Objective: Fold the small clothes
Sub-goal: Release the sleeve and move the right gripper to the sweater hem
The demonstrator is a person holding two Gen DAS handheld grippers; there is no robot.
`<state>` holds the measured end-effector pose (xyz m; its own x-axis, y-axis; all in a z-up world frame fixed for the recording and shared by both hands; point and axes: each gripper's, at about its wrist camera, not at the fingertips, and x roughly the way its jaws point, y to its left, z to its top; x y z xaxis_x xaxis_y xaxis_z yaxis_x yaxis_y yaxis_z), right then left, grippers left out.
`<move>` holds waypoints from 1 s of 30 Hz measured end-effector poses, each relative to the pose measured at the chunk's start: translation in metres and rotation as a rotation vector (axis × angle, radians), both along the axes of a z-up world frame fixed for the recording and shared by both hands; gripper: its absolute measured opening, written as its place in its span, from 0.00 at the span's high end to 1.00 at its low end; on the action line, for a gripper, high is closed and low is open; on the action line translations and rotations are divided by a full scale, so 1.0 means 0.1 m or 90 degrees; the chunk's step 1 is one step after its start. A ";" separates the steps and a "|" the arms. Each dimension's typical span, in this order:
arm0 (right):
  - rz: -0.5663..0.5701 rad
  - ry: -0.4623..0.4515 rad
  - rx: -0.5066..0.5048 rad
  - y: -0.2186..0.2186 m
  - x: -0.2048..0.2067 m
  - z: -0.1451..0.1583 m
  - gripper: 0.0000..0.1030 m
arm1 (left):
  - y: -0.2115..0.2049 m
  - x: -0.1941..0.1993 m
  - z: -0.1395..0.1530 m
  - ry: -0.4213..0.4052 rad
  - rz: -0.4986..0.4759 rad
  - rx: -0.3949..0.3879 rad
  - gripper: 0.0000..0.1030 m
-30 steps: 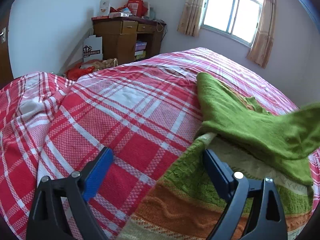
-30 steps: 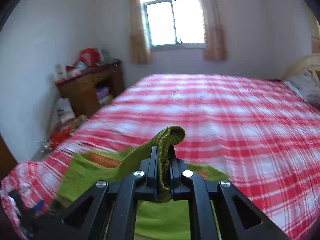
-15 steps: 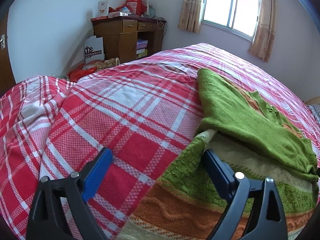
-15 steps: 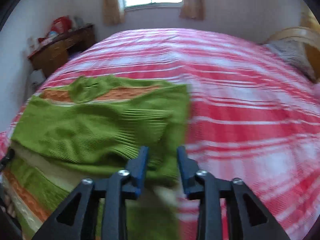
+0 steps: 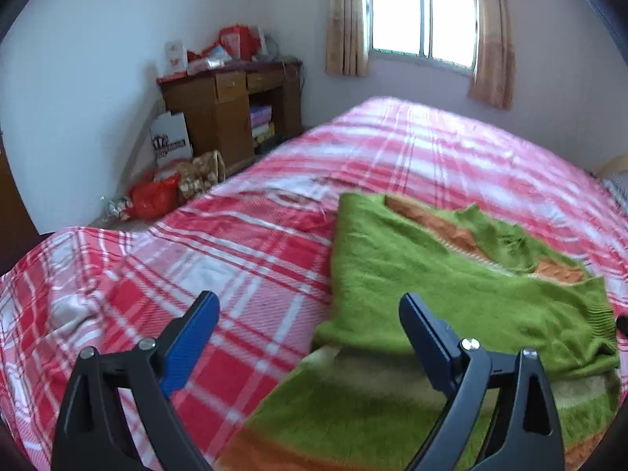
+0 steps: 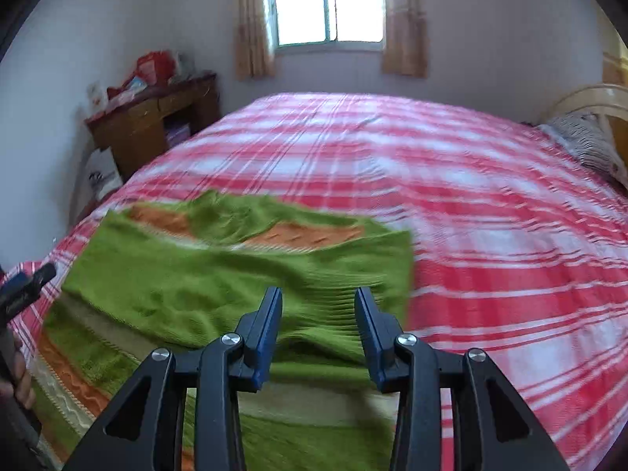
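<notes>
A small green knit sweater [image 5: 431,274] with orange and cream stripes lies on the red plaid bed, a green sleeve folded across its body. It also shows in the right wrist view [image 6: 188,274]. My left gripper [image 5: 310,337] is open and empty, hovering above the sweater's left edge near the hem. My right gripper [image 6: 318,322] is open and empty just above the ribbed sleeve cuff [image 6: 337,286]. The tip of the left gripper [image 6: 23,286] shows at the left edge of the right wrist view.
The bed's red plaid cover [image 6: 471,204] stretches far right and back. A wooden desk [image 5: 231,114] with clutter on top stands by the wall left of the bed, with bags [image 5: 157,196] on the floor. A pillow [image 6: 588,145] lies at far right. A window [image 6: 325,4] is behind.
My right gripper carried the sleeve across the sweater, laid it down and opened, letting go. My left gripper stayed open and lifted back a little.
</notes>
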<state>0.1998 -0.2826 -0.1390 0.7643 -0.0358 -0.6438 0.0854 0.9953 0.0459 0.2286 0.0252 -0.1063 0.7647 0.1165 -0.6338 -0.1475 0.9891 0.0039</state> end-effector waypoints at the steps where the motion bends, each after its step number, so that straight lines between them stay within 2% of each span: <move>1: 0.008 0.028 0.017 0.06 0.09 -0.13 0.61 | 0.00 0.10 -0.08 0.023 0.011 0.010 0.08; 3: 0.015 0.069 0.030 0.12 0.16 -0.33 0.61 | 0.05 0.23 -0.27 0.062 0.036 0.041 0.07; 4: 0.016 0.091 0.022 0.15 0.18 -0.47 0.61 | 0.08 0.25 -0.33 0.069 0.037 0.041 0.03; 6: 0.023 0.062 0.000 0.20 0.10 -0.48 0.61 | 0.22 0.24 -0.35 0.065 0.037 -0.010 0.00; 10: 0.023 0.062 0.010 0.18 0.11 -0.48 0.60 | 0.33 0.28 -0.37 0.082 0.041 -0.049 0.00; 15: 0.027 0.066 0.021 0.15 -0.13 -0.37 0.60 | 0.31 0.00 -0.18 0.061 -0.002 -0.009 0.00; 19: 0.019 0.010 0.016 -0.02 -0.76 -0.09 0.60 | 0.36 -0.42 -0.01 0.012 -0.056 0.026 0.00; 23: 0.001 -0.036 0.013 -0.22 -1.47 0.17 0.60 | 0.50 -0.92 0.09 -0.014 -0.120 0.005 0.00; 27: 0.006 -0.033 -0.011 -0.29 -2.04 0.28 0.60 | 0.66 -1.27 0.11 -0.009 -0.148 -0.020 0.00; 30: 0.030 -0.006 0.011 -0.34 -2.37 0.25 0.60 | 0.75 -1.49 0.13 -0.011 -0.166 -0.029 0.00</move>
